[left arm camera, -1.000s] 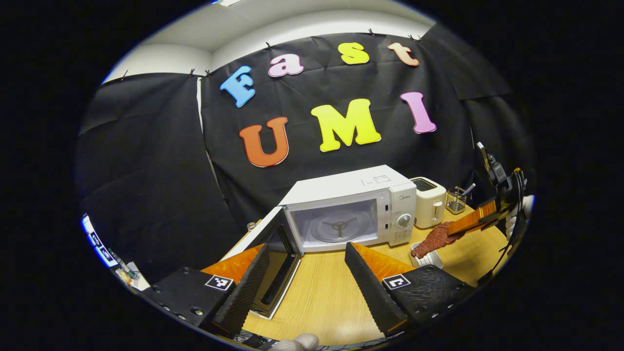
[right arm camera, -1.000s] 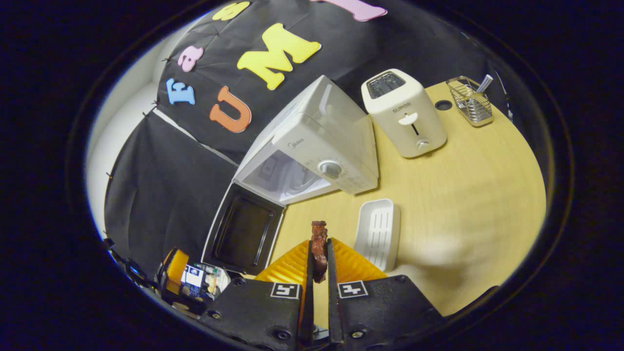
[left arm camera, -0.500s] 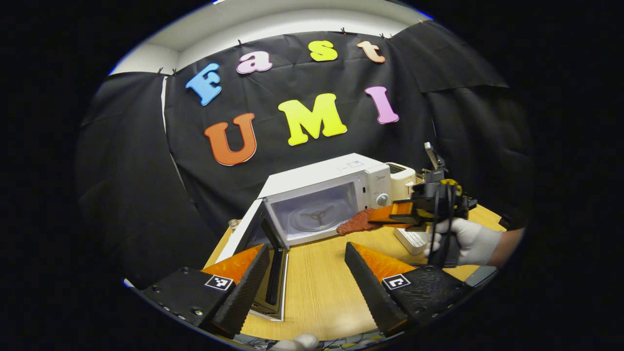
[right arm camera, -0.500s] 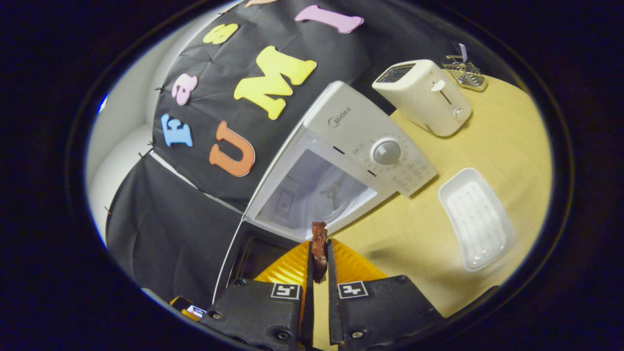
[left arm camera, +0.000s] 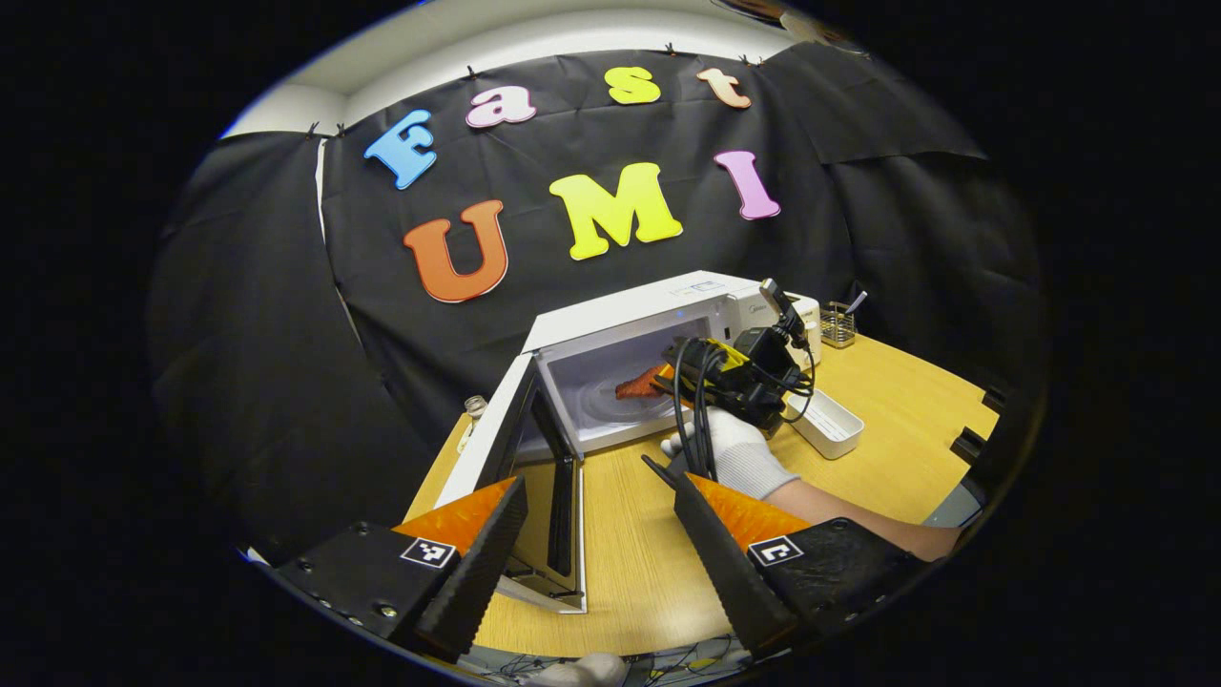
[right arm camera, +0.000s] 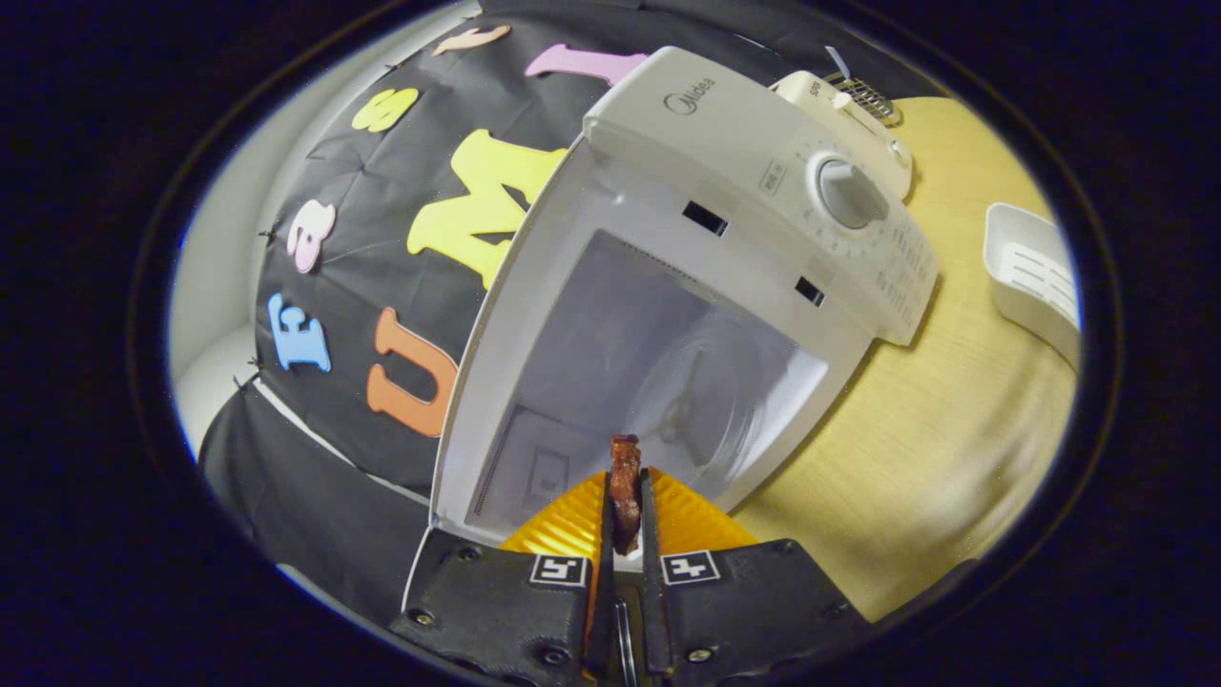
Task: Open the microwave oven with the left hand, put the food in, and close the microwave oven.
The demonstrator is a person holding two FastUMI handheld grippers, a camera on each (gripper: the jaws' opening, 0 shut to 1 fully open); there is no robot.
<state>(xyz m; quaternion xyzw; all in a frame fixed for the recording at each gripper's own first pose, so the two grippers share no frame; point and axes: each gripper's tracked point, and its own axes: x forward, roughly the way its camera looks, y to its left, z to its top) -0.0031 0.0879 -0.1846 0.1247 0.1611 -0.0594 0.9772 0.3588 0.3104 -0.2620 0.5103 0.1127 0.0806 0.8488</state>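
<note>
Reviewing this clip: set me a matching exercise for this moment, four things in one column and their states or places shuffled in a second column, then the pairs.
Things:
1. microwave door
2. food
3. white tray
4. left tongs

States or places:
A. on the table, right of the microwave
B. swung open
C. open, holding nothing
D. pinched in the right tongs at the oven's mouth

Pairs: 1-B, 2-D, 3-A, 4-C

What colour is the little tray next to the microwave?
White, with a ribbed floor; the tray shows best in the left gripper view.

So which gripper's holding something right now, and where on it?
The right gripper pinches the piece of food by its near end; the left gripper is open, holding nothing.
</note>
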